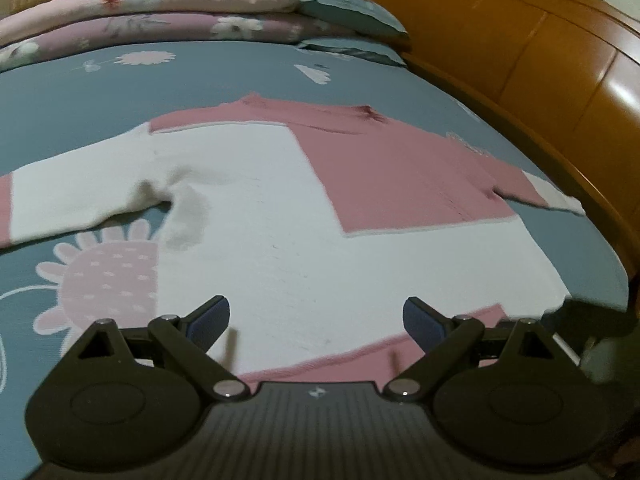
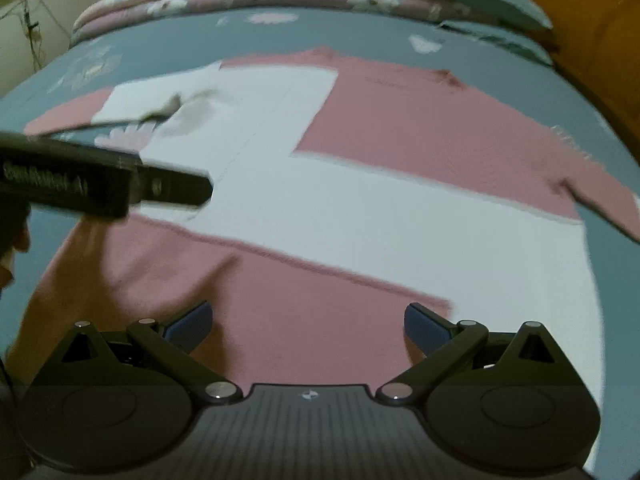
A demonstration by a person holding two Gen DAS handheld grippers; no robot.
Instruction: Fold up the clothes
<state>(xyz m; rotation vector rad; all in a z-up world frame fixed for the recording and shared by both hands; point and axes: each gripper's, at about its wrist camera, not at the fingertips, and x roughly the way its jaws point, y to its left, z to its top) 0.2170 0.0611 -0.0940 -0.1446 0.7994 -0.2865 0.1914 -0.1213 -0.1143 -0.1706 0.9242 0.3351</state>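
Here, spread flat on the bed (image 1: 248, 76) ahead of both jaws: pink-and-white sweater (image 1: 280, 208), sleeves out sideways, laid open for folding. Left gripper (image 1: 316, 318) and right gripper (image 2: 308, 322) spread wide, holding nothing, poised over the hem.

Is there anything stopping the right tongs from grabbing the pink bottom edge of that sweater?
Probably not. The right tongs are open just above the sweater, right at its pink hem, with nothing lying between. The left tongs are off to the side.
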